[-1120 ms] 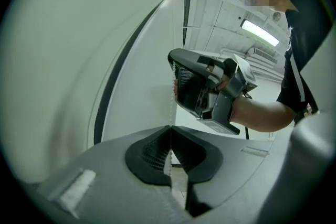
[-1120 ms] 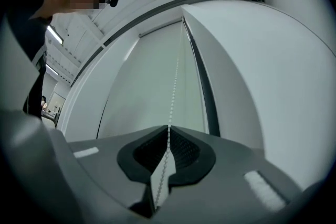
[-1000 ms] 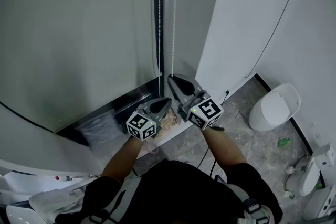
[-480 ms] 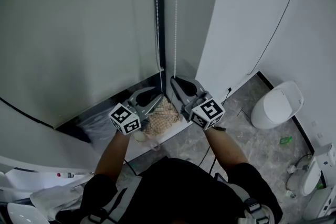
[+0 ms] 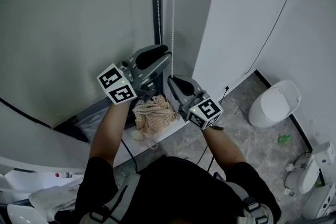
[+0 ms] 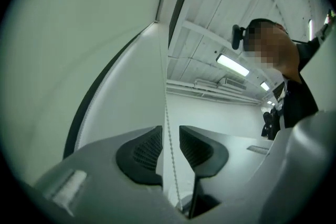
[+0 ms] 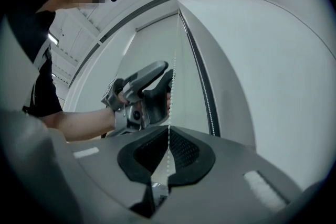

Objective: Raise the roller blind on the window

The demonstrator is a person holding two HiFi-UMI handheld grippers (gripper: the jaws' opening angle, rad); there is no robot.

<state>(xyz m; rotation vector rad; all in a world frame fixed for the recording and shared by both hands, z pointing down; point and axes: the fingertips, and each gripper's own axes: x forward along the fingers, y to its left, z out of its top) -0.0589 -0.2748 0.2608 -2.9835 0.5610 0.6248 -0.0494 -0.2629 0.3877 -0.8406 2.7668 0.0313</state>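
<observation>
The pale grey roller blind [image 5: 79, 18] hangs at left, the raised left hand-held gripper [image 5: 168, 59] has just opened its jaws, apart around the thin white bead chain [image 5: 173, 8], and the lower right hand-held gripper [image 5: 171, 80] is clamped on that chain.

I see on my feed: left grey moulded-plastic gripper [image 5: 164, 54] and right grey moulded-plastic gripper [image 5: 172, 81], black ribbed jaw pads [image 6: 147, 149], black-and-white square-marker cubes [image 5: 116, 84] with green LEDs. Wearer has black short-sleeved top [image 5: 173, 183], grey shoulder straps [image 5: 116, 203].
</observation>
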